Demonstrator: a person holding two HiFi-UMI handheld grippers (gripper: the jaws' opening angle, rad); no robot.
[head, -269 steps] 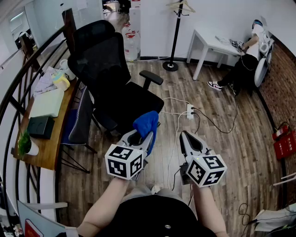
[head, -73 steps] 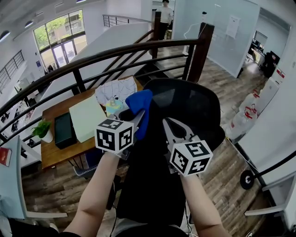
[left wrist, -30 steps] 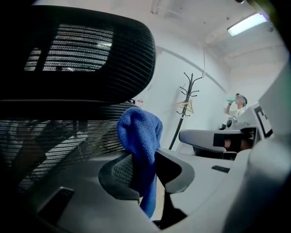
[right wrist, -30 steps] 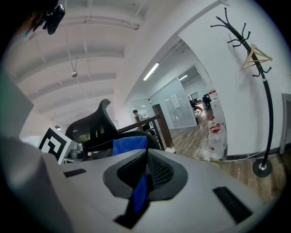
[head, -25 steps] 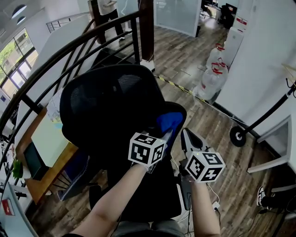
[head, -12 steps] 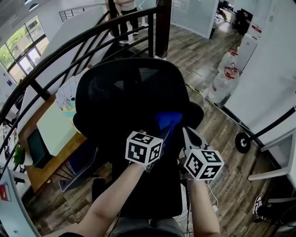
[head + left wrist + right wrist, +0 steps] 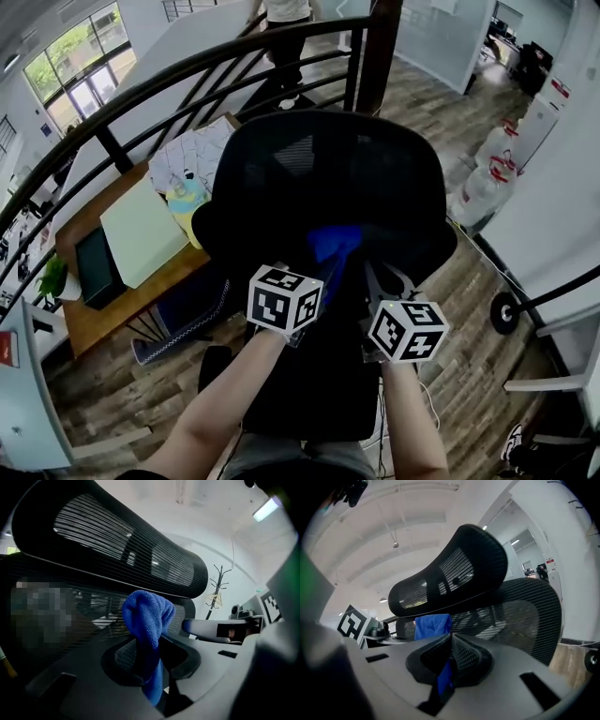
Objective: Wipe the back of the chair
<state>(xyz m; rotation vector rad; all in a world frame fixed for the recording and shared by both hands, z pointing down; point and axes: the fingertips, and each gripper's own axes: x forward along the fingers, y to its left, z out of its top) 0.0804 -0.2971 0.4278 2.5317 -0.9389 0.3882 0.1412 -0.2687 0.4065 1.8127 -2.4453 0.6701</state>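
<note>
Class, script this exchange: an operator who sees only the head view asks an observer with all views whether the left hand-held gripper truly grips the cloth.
Observer: Yes. The left gripper view shows the left hand-held gripper shut on the cloth, which bunches above the jaws.
Operator: And the right hand-held gripper?
Observer: Its own view shows the right hand-held gripper with jaws together, the cloth beyond on their left.
Operator: Anything past the chair?
Observer: In the left gripper view, a coat stand shows beyond the chair.

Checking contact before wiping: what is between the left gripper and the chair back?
The blue cloth, clamped in the left gripper, reaching toward the chair back; the left gripper view shows it.
</note>
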